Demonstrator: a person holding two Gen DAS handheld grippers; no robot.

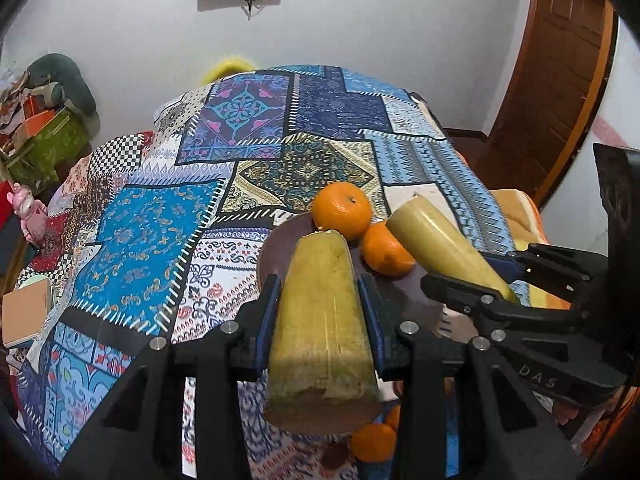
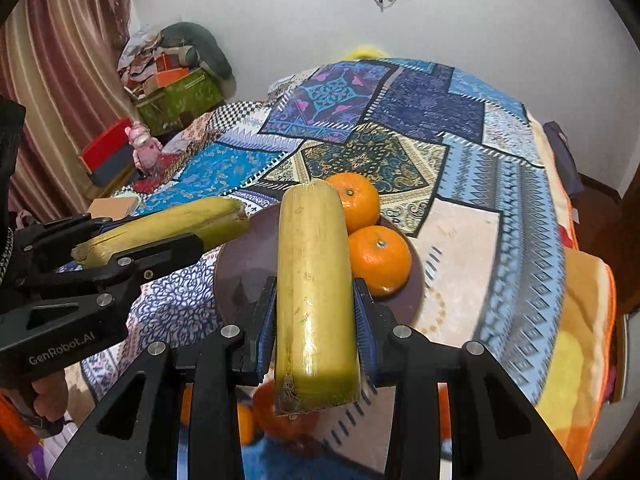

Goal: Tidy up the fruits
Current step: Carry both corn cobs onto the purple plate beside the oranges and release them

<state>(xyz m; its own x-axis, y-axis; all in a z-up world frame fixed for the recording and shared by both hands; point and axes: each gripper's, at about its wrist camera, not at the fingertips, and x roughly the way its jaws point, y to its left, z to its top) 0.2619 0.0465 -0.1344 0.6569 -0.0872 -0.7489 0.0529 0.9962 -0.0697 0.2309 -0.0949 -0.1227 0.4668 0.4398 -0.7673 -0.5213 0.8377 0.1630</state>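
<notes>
Bananas, two: one (image 1: 320, 320) clamped in left hand-held gripper (image 1: 320, 304), one (image 2: 314, 292) clamped in right hand-held gripper (image 2: 314, 308), both above brown plate (image 2: 240, 264) on patterned bed (image 2: 500, 184). Plate holds two oranges (image 2: 378, 260). Risk: lowered bananas may nudge oranges off; loose oranges (image 1: 374, 442) lie below.

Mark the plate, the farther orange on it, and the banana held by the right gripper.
plate (image 2: 236, 264), right wrist view, bare left part.
farther orange (image 2: 358, 200), right wrist view, its front.
banana (image 2: 314, 280), right wrist view, mid-length.
</notes>
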